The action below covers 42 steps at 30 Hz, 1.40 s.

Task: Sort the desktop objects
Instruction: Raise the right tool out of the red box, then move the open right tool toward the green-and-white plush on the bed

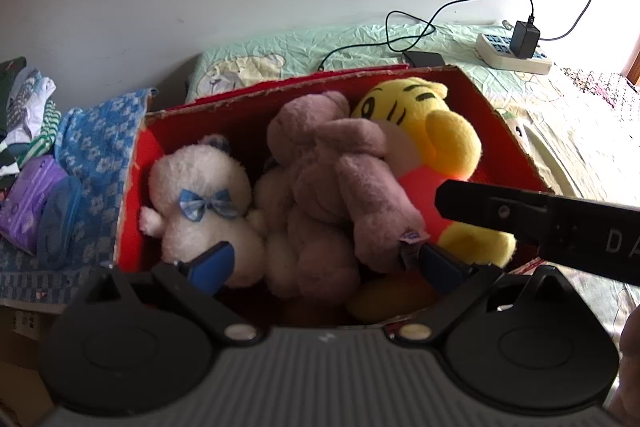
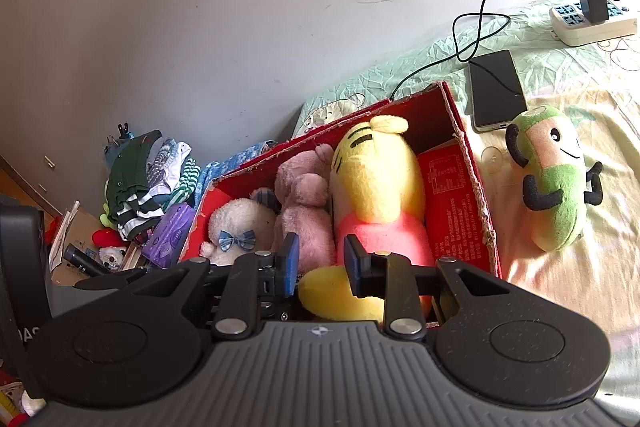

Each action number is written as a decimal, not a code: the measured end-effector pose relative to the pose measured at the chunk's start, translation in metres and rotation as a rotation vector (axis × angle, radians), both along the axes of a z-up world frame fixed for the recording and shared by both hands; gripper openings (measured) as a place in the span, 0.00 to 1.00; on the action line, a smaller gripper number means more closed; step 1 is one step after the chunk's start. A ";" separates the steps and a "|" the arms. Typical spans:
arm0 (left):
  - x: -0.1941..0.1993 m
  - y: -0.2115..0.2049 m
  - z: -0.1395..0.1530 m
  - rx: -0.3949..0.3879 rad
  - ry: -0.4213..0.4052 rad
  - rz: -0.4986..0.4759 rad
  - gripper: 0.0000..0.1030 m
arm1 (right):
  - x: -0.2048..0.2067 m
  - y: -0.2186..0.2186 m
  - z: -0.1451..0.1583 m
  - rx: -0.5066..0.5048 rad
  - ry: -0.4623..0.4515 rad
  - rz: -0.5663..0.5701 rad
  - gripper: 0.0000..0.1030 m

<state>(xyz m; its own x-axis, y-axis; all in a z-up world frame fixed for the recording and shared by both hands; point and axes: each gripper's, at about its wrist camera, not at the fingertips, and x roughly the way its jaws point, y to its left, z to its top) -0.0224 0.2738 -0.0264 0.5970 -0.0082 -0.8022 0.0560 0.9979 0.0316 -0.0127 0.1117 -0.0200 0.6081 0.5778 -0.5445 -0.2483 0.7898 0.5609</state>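
Observation:
A red cardboard box (image 1: pixel 132 179) (image 2: pixel 476 203) stands on the bed. It holds a white bear with a blue bow (image 1: pixel 200 203) (image 2: pixel 234 227), a mauve plush bear (image 1: pixel 332 187) (image 2: pixel 306 211) and a yellow tiger plush (image 1: pixel 432 131) (image 2: pixel 376 179). My left gripper (image 1: pixel 326 263) is open above the box's near side, with the mauve bear between its fingers. My right gripper (image 2: pixel 322 261) is open with a narrow gap, empty, over the box's near edge. A green plush (image 2: pixel 556 183) lies on the bed right of the box.
A phone (image 2: pixel 496 91) on a charging cable and a power strip (image 2: pixel 592 23) (image 1: pixel 516 55) lie on the bed behind the box. Folded clothes (image 2: pixel 148 179) (image 1: pixel 28 115), a purple pack (image 1: pixel 28 203) and a blue towel (image 1: pixel 100 147) lie left of it. The wall is close behind.

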 end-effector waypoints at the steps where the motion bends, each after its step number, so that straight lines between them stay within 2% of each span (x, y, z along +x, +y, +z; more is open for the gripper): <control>1: 0.000 -0.001 0.001 0.003 0.000 0.004 0.96 | 0.000 0.000 0.000 0.001 -0.002 0.002 0.27; 22: -0.018 -0.030 0.011 0.134 -0.010 0.120 0.96 | -0.007 -0.040 0.003 0.079 -0.014 0.078 0.27; 29: -0.029 -0.037 0.034 0.116 -0.078 0.148 0.94 | -0.009 -0.071 0.003 0.080 -0.015 0.069 0.28; 34: -0.039 -0.061 0.051 0.030 -0.156 0.074 0.93 | -0.007 -0.104 -0.004 0.067 0.015 0.027 0.28; 37: -0.046 -0.085 0.057 -0.042 -0.204 -0.013 0.93 | -0.009 -0.128 -0.010 0.053 0.033 -0.006 0.28; 42: -0.054 -0.138 0.059 -0.097 -0.268 -0.175 0.93 | -0.009 -0.172 -0.024 0.029 0.072 -0.068 0.28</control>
